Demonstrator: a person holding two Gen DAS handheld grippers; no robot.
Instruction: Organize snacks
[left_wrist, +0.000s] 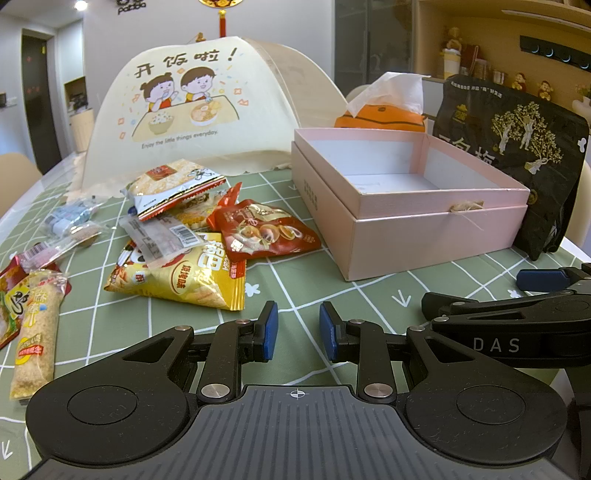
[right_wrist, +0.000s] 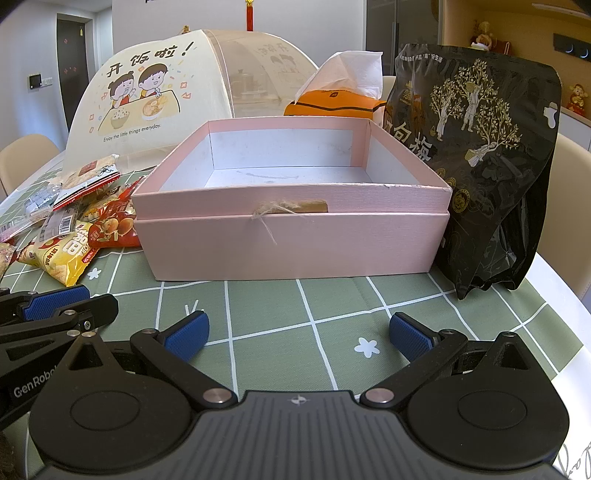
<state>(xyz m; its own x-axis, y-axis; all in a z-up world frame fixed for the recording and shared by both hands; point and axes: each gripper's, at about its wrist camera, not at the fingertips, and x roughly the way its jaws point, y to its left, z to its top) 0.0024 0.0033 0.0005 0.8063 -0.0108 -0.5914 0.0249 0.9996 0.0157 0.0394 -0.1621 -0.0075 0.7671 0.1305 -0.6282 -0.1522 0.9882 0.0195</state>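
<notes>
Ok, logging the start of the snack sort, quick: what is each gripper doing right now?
Left gripper: at its narrowest, a gap showing between the pads, holding nothing.
Right gripper: wide open, holding nothing.

Behind your work area: a cream domed mesh food cover (left_wrist: 177, 110) with a cartoon print; an orange tissue box (left_wrist: 380, 120) with white tissue protruding; a green grid-patterned tablecloth (right_wrist: 332, 317) on your tabletop.
</notes>
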